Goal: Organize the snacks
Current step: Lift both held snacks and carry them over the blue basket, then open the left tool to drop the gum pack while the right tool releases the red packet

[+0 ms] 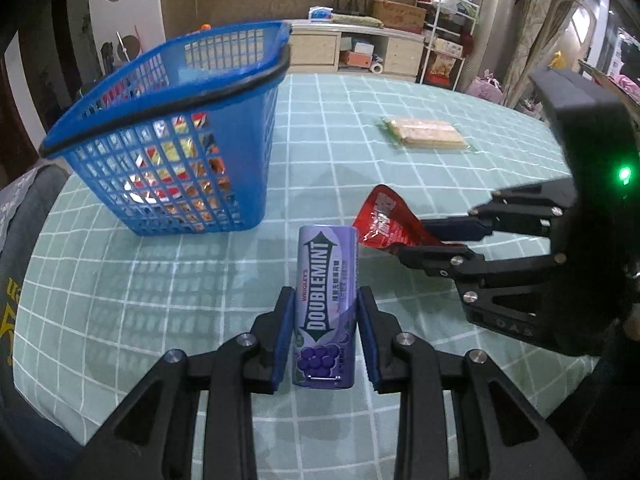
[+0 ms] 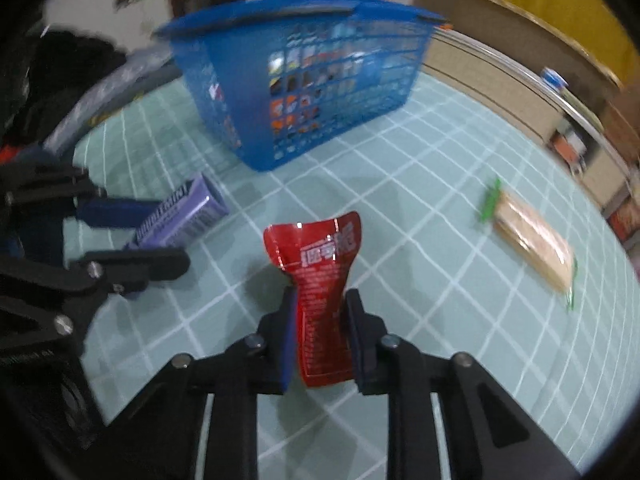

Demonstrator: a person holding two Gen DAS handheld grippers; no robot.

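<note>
From the left wrist view, the left gripper point(image 1: 325, 336) stands narrowed onto a purple Doublemint gum box point(image 1: 325, 308), its blue pads point(image 1: 282, 340) pressing the box's two long sides. The box stands lengthwise between the fingers, grape picture nearest the camera, over the checked green cloth of the desk point(image 1: 160, 300). Ahead and to the left a blue mesh basket point(image 1: 176, 136) sits on the desk with foil snack packs showing through its wall. To the right the right gripper point(image 1: 404, 240) reaches in from the side, its two fingers drawn together on a crumpled red snack packet point(image 1: 380, 216) just beside the gum box. Farther off, toward the far right edge of the desk, a clear pack of wafer biscuits point(image 1: 428, 134) lies flat, well apart from both grippers.

From the right wrist view, somewhat blurred, the right gripper point(image 2: 320, 332) is closed down on the red snack packet point(image 2: 320, 276); the packet is squeezed to a waist between the pads and flares out above them. The left gripper point(image 2: 160, 240) comes in from the left edge with the gum box point(image 2: 180, 216) clamped between its fingers, the barcode end pointing toward the basket point(image 2: 300, 92), which stands toward the far side of the desk point(image 2: 420, 208). The wafer biscuits point(image 2: 532, 248) lie near the desk's right edge.
</note>
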